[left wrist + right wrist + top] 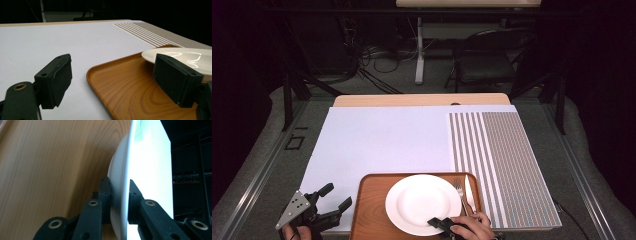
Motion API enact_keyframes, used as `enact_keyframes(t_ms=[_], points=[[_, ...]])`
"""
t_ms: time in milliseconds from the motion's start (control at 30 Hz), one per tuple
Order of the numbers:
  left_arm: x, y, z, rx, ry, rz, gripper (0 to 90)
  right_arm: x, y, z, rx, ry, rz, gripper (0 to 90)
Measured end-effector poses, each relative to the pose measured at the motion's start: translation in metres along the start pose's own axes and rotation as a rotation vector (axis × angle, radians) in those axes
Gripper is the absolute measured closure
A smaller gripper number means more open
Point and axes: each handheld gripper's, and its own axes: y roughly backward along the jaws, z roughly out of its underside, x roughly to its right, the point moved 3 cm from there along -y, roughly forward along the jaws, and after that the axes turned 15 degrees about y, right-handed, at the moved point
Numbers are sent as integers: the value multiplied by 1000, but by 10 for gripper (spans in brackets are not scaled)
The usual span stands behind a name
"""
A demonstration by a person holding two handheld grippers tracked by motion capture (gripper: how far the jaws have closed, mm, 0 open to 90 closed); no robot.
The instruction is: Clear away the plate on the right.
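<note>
Pinching the near rim of the white plate (145, 170), the right gripper (119, 192) has one pad under and one over it, a grip the high view half hides behind the hand. Its plate sits on the wooden tray (372, 200), fork (460, 192) and knife (469, 192) just beyond. Beside the tray's edge, the left gripper (112, 75) stands spread, holding nothing.

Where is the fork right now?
In the high view the fork lies on the wooden tray, at its right side, between the white plate and the knife.
</note>
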Motion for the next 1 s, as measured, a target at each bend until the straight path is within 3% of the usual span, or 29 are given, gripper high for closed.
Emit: enact_keyframes(t_ms=[333,467,667,1000], points=[[2,1,0,0,-12,2,158,-7,-8,-6,11,4,-34,801],[1,1,0,0,-7,3,158,-9,-9,-6,3,-41,-74,805],[1,0,1,-10,-10,4,158,-13,-11,-8,34,-93,-117,765],[2,7,1,-3,-11,1,158,-22,-20,-17,60,-99,-186,706]])
